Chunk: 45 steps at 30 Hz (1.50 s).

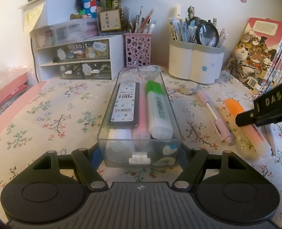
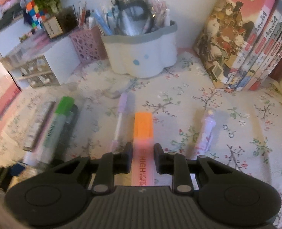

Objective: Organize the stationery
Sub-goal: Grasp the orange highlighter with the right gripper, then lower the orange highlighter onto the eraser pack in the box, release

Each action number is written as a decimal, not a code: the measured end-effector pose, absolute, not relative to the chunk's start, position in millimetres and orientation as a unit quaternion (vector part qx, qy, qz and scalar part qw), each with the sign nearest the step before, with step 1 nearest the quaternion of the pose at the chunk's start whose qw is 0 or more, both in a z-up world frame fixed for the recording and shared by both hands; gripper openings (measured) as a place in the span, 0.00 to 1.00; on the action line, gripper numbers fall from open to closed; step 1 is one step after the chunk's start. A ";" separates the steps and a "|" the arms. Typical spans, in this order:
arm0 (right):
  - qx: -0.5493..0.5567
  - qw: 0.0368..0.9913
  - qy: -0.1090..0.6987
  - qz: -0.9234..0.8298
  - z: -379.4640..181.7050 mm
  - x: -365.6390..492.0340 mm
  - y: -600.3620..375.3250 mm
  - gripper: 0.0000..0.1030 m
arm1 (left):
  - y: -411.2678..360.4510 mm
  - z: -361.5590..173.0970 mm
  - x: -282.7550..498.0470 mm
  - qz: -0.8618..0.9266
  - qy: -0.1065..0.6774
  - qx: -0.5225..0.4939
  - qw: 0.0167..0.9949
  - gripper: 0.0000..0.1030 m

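We have the left tool [image 1: 141,152] closed on the near end of the clear tray [image 1: 122,118], its jaws wide only because the tray is wide; the tray sits on the table [image 1: 55,114] straight ahead of that tool. Inside it lie a lead refill case [image 1: 124,103], a pink highlighter [image 1: 141,110] and a green highlighter [image 1: 158,110].

Our right tool [image 2: 142,157] has its jaws narrow around the orange highlighter [image 2: 143,129], which runs straight ahead from between the fingers with its cap at the far end. The pads look pressed to the barrel, so we judge the grip made. The highlighter appears to rest on the table, though we cannot tell for certain.

The step in hand, as we read it, is picking up the orange highlighter to join the others. Next we would lift it, carry it to the left of this tool over the tray, and line it up lengthwise with the free strip beside the green one before letting go.

Only the left view shows the tray's contents clearly and the right tool's finger coming in from its right. Only the right view shows the grip itself, plus a lilac pen [image 2: 205,131] to its right; the pink pen [image 2: 120,118] just left shows in both
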State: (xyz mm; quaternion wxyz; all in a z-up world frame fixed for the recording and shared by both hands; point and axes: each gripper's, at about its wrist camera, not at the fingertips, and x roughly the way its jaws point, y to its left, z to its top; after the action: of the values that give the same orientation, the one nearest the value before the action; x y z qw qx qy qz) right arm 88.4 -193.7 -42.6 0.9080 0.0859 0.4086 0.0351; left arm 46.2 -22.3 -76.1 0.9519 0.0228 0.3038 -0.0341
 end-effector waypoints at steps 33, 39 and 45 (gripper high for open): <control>0.217 0.873 0.405 0.163 -3.4 125.5 -143.7 0.21 | -22.8 -77.1 46.1 -0.041 0.300 0.023 0.953 0.70; 0.220 0.862 0.421 0.177 -10.6 140.6 -125.7 0.21 | -22.5 -77.3 46.7 -0.041 0.300 0.024 0.953 0.70; 0.207 0.859 0.434 0.174 -13.1 152.2 -114.0 0.21 | -21.7 -77.4 46.9 -0.043 0.300 0.025 0.953 0.70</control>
State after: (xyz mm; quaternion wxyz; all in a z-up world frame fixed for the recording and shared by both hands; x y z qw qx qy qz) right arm 152.2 -114.0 -13.1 0.8593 0.2068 0.4344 0.1737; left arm 46.9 -21.7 -77.4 0.9528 0.0251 0.2996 -0.0430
